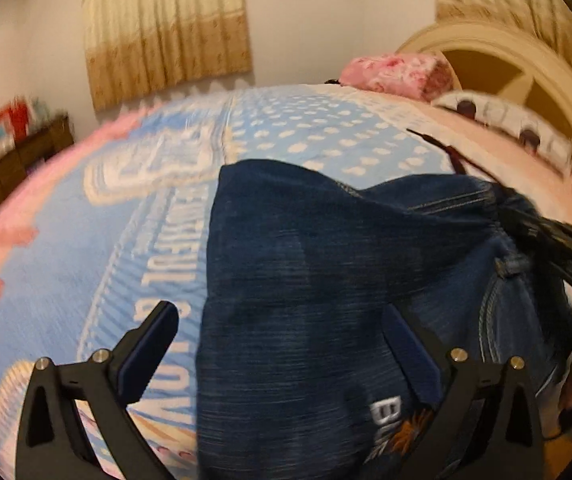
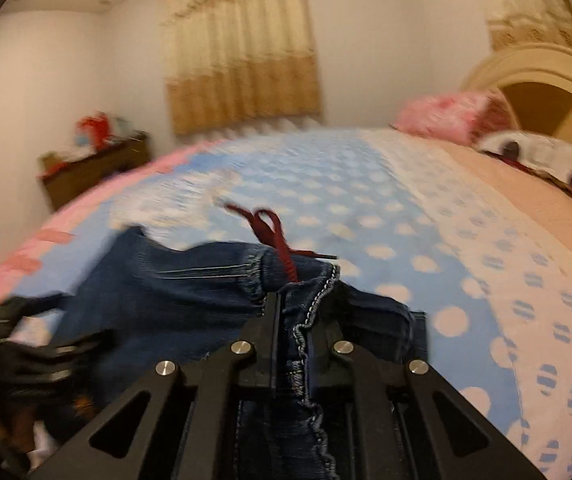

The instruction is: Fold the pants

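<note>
The left gripper (image 1: pixel 281 344) is spread wide over the pants (image 1: pixel 326 280), pinching nothing. The pants lie bunched on the near side of the bed (image 2: pixel 426 216). The right gripper (image 2: pixel 306 320) pinches the waistband. Next, pull it flat and slow.

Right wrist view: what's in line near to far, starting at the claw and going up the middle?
Right claw shut on the jeans at the waistband → dark red drawstring → blue polka-dot bedspread → tan curtain on the far wall.
</note>
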{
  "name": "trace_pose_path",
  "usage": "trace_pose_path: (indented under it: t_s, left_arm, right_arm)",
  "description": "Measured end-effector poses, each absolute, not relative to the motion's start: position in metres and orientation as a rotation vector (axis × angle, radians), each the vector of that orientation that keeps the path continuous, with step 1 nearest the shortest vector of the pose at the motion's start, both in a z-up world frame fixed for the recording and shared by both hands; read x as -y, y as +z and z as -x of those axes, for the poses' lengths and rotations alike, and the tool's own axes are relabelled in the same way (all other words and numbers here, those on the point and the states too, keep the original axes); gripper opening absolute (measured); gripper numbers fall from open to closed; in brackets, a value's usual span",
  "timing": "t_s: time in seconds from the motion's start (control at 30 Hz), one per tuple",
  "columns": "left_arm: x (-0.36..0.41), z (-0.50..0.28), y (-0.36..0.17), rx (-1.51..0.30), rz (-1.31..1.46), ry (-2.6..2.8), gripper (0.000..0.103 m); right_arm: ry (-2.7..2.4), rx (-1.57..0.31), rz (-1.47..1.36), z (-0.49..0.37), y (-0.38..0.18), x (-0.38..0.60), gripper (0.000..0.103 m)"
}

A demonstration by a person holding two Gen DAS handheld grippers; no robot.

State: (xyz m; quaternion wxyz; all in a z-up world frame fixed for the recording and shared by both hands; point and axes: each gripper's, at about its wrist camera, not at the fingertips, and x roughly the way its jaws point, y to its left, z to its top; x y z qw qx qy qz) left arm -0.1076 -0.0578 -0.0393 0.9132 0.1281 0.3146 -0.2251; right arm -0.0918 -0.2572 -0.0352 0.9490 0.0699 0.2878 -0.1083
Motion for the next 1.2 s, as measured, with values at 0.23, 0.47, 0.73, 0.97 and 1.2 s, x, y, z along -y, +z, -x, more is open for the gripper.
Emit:
trace_pose_path:
  t_s: [0.23, 0.47, 0.73, 0.97, 1.2]
  left_arm:
    - [0.06, 0.096, -0.058, -0.679, -0.264, -0.444, 0.103]
    - [-0.014, 0.095, -0.033, -0.701, -0.094, -0.477, 0.103]
    - [-0.057, 0.082, -0.046, -0.751, 0.025, -0.399, 0.103]
    - [-0.042, 0.09, -0.039, -0.714, -0.034, -0.393, 0.103]
    - [-0.014, 0.1, -0.042, -0.702, -0.137, -0.437, 0.103]
  right_arm:
    - [-0.17, -0.632, -0.249, 0.07, -0.057, 0.278, 0.014]
    - [-0.039, -0.493, -0.542, 0.152, -0.042, 0.315, 0.049]
    - [0.087, -0.522, -0.527, 0.212, -0.049, 0.303, 0.065]
    - [-0.034, -0.69, -0.349, 0.183, -0.078, 0.262, 0.065]
    - [0.076, -0.733, -0.363, 0.184, -0.069, 0.262, 0.04]
